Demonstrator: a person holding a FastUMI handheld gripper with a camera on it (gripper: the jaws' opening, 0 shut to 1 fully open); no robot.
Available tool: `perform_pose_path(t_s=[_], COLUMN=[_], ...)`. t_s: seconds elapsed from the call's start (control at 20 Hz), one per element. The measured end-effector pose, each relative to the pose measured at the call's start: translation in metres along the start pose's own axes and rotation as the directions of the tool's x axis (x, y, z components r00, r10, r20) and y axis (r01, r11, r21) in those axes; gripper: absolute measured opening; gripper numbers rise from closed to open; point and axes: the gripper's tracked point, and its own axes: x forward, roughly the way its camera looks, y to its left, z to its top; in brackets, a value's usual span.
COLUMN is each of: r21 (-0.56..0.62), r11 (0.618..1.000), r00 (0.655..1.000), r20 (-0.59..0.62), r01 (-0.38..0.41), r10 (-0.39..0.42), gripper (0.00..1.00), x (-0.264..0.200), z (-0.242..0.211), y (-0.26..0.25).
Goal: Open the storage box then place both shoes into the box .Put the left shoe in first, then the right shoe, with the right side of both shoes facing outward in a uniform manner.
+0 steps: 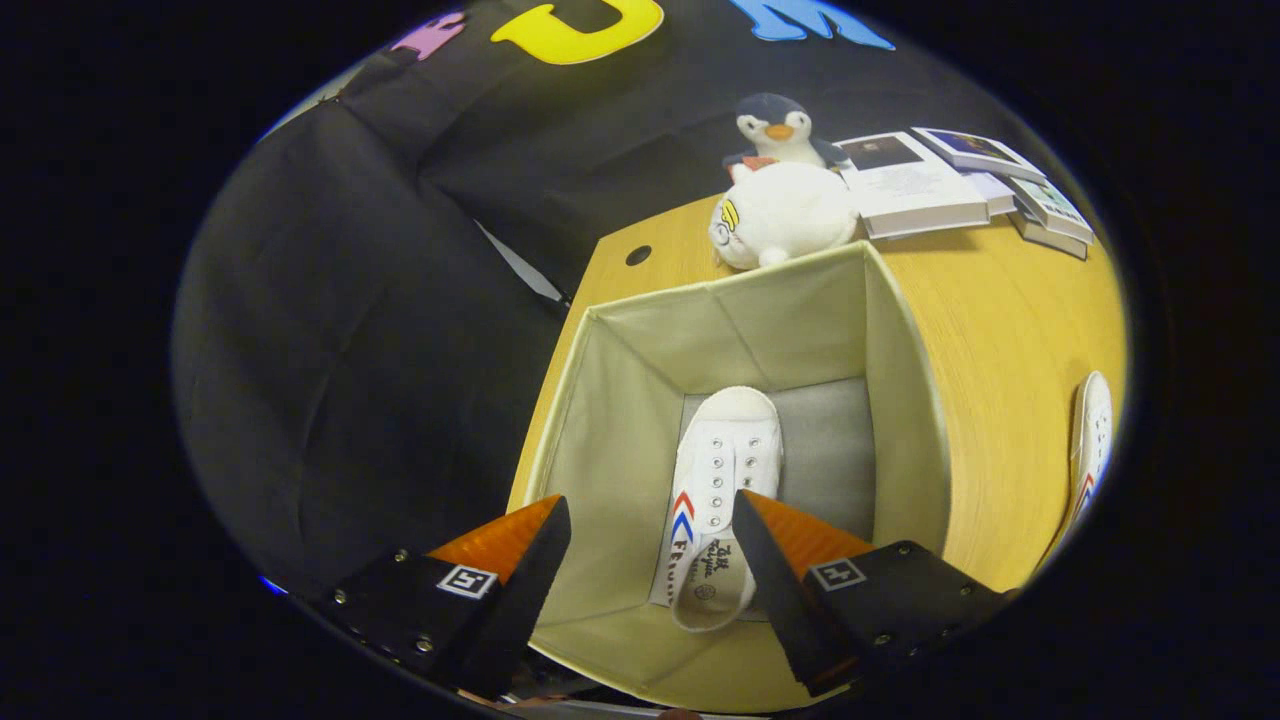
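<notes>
The gripper (650,520) hangs above the open storage box (905,400), looking down into it, its two fingers spread wide apart and holding nothing. The box is a cream fabric cube with its top open, standing on a light wooden table (1000,330) close to the table's left edge.

On the grey bottom of the box lies one white canvas shoe (722,470), toe pointing to twelve o'clock, heel toward the fingers. It sits between the two fingers as seen from above, closer to the right finger, whose tip overlaps the shoe's right side in the view; whether it touches the shoe I cannot tell. Red and blue chevrons mark the shoe's left flank, and its insole shows at the heel opening. The shoe lies a little left of the box's middle, with bare grey floor at its three o'clock.

The second white shoe (1092,440) lies on the table outside the box, at about three o'clock from it and well apart, toe pointing to twelve o'clock too, with a bit of red and blue trim near its heel end.

Beyond the box, at twelve o'clock, a white plush toy (785,215) rests just past the far wall, and a penguin plush (778,128) sits behind it. At one to two o'clock several books (920,185) lie spread flat on the table. A small dark hole (638,255) shows in the tabletop at eleven o'clock.
</notes>
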Motion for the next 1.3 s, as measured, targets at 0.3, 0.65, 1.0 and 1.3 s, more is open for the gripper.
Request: perform_pose_path(t_s=[0.3,0.65,1.0,1.3], r21=[-0.093,-0.118,-0.047,-0.027], r11=[0.995,0.990,0.974,0.950], r00=[0.994,0.982,0.950,0.928], r20=[0.099,0.180,0.234,0.225], r01=[-0.034,0.073,0.223,0.311], r10=[0.043,-0.051,-0.206,-0.297], gripper=[0.98,0.98,0.98,0.98], x=[-0.062,-0.117,-0.169,-0.191], z=[0.033,0.044,0.050,0.042], y=[-0.009,-0.090,-0.202,-0.281])
